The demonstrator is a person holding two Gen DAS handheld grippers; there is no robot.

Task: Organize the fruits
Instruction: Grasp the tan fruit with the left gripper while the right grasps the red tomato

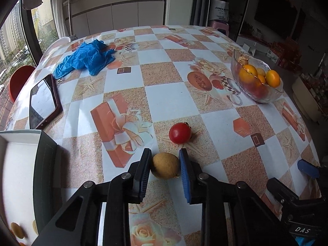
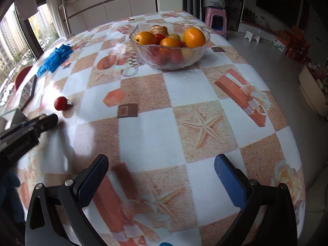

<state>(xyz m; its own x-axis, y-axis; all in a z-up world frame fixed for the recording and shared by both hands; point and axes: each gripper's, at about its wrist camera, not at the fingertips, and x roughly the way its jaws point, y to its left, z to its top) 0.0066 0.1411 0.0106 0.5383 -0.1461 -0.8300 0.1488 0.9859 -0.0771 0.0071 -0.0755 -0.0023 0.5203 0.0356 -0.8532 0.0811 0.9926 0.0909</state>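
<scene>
Left gripper (image 1: 165, 165) clamped on a yellow-brown fruit (image 1: 165, 165) on the tabletop (image 1: 164, 94), tomato (image 1: 180, 132) just beyond, right gripper (image 2: 162, 181) gaping and empty

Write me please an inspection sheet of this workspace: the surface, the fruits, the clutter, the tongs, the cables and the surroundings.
Surface: table under a checked cloth printed with gift boxes and starfish.
Job's things: yellow-brown fruit between the left tongs' pads; red fruit loose just beyond it; glass bowl holding oranges and other fruit; white box at the left with a fruit inside.
Clutter: blue plastic bag; tablet.
Tongs: left tongs shut on the yellow-brown fruit; right tongs open, nothing between them.
Cables: nothing seen.
Surroundings: window, white cabinets, pink stool, red chair.
</scene>
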